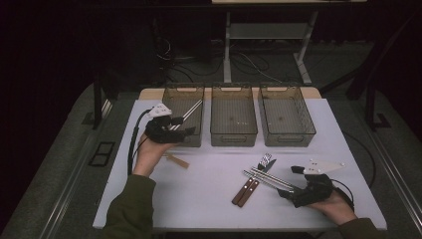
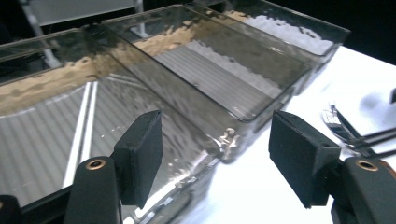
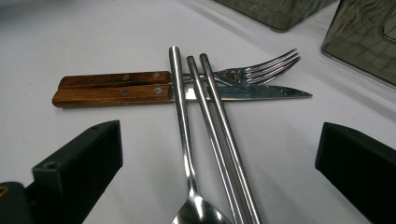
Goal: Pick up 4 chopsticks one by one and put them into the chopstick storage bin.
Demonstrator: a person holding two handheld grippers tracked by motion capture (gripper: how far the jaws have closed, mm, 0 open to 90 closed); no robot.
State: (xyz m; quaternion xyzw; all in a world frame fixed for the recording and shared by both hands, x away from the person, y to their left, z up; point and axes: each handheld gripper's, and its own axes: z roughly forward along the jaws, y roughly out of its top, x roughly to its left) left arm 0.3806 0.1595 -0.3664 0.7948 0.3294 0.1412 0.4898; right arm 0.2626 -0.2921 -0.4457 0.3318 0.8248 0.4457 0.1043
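A pile of cutlery lies on the white table [image 1: 199, 199] at the front right. A wood-handled knife [image 3: 112, 96] and a wood-handled fork [image 3: 114, 79] lie side by side, and a metal spoon [image 3: 183, 130] and two metal chopsticks [image 3: 219, 135] cross over them. My right gripper [image 1: 292, 181] [image 3: 219, 158] rests low on the table, open, its jaws either side of the spoon and chopstick ends without touching them. My left gripper [image 1: 184, 126] [image 2: 217, 149] is open and empty, held over the front of the left bin [image 1: 169, 97] [image 2: 46, 88]. A pair of metal chopsticks [image 1: 191, 109] [image 2: 83, 126] lies in that bin.
Three smoky clear bins stand in a row at the back: the left one, a middle bin [image 1: 233, 137] and a right bin [image 1: 287, 138]. A small wooden utensil [image 1: 177, 161] lies on the table by the person's left hand. Beyond the table edges there is dark floor.
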